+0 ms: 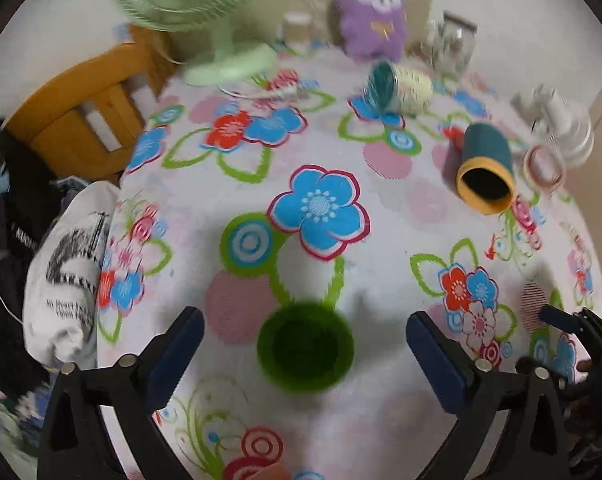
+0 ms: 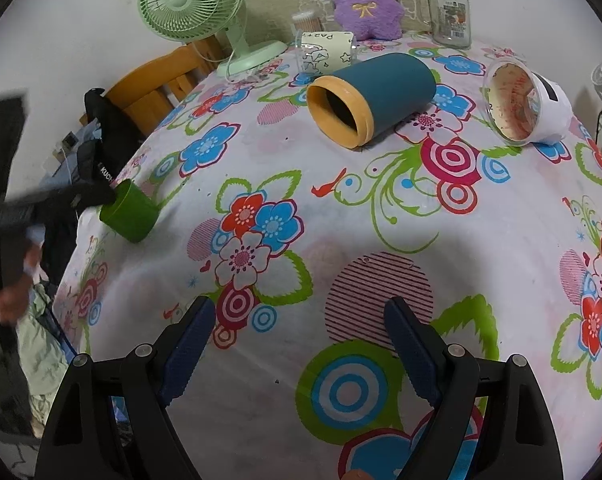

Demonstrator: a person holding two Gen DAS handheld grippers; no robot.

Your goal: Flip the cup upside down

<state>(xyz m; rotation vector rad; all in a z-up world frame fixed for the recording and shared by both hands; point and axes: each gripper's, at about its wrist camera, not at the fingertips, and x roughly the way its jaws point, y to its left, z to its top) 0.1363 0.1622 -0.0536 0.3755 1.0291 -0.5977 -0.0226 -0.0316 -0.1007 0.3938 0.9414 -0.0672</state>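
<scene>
Left wrist view: left gripper [image 1: 305,340] is hovering with jaws spread wide, gripping nothing. The green cup [image 1: 305,349] is sitting between the two fingers, clear of both pads, near the table edge. Its mouth is facing up toward the camera, so its long axis is running roughly vertical. The picture is smeared, so the fine pose is uncertain. Well beyond the cup, a teal tumbler [image 1: 485,168] is lying on its side, mouth toward the camera.

Right wrist view: right gripper [image 2: 299,344] is idling wide open over bare tablecloth [image 2: 261,152], holding nothing, well apart from the cup [image 2: 130,211]. Here the cup is at the cloth's left edge, open end up and leaning a little. The left gripper [image 2: 101,196] is blurred at its rim; whether it is touching, I cannot tell. The tumbler [image 2: 371,98] is far beyond the cup.

Risks, as judged: the cup is standing close to the edge, so a nudge from one pad closing first could be pushing it off. A grip taken too high on the rim could be letting the smooth wall slip during the turn
</scene>
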